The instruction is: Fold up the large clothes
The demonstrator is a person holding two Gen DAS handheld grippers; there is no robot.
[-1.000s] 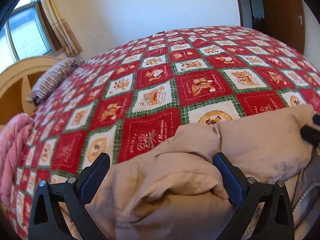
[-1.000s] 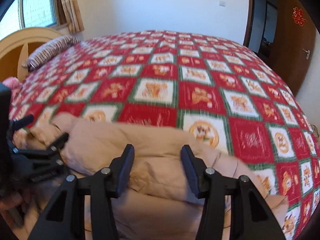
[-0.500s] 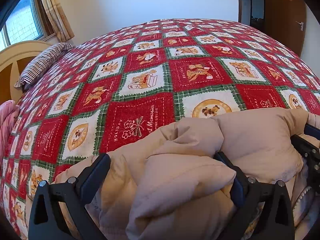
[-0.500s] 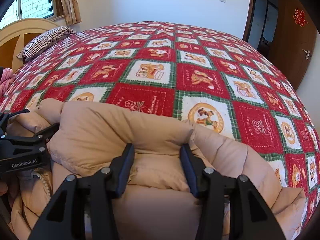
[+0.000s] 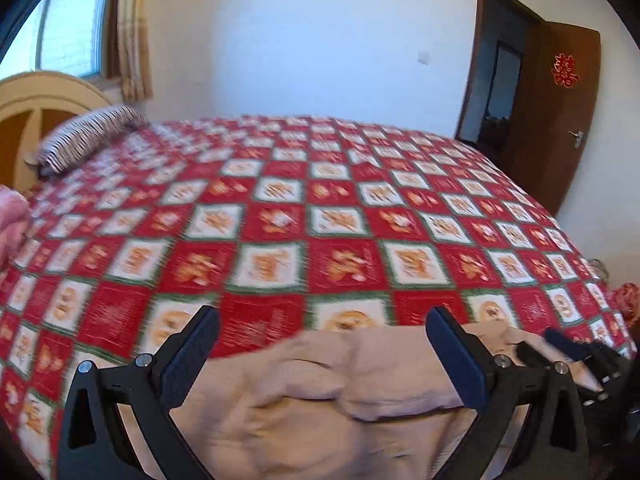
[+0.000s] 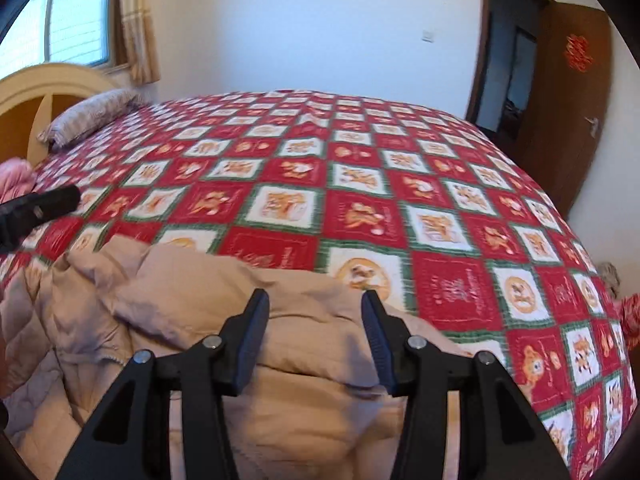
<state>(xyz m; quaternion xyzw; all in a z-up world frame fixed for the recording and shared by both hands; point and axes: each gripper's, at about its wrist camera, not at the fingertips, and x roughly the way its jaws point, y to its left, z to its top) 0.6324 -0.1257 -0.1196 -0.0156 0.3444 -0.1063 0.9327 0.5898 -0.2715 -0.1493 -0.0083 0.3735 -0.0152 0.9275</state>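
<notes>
A beige padded jacket (image 5: 320, 400) lies bunched at the near edge of a bed covered by a red, white and green patchwork bedspread (image 5: 340, 216). My left gripper (image 5: 326, 344) stands wide open above the jacket, with the fabric low between its fingers and its pads free. One of its fingertips (image 6: 44, 204) shows over the bedspread at the left of the right wrist view. My right gripper (image 6: 316, 328) is part-way shut, and a thick fold of the jacket (image 6: 180, 300) fills the gap between its pads. It also shows at the jacket's right end (image 5: 572, 356).
A striped pillow (image 5: 88, 136) leans on the curved wooden headboard (image 5: 24, 104) at the far left. Pink bedding (image 6: 16, 180) lies at the left edge. A brown door (image 5: 560, 112) stands open at the back right. The bedspread (image 6: 360, 184) stretches far beyond the jacket.
My left gripper has lifted and tipped up, so the jacket now sits lower between its fingers and more of the room shows. The right gripper rose slightly with the fold still between its pads.
</notes>
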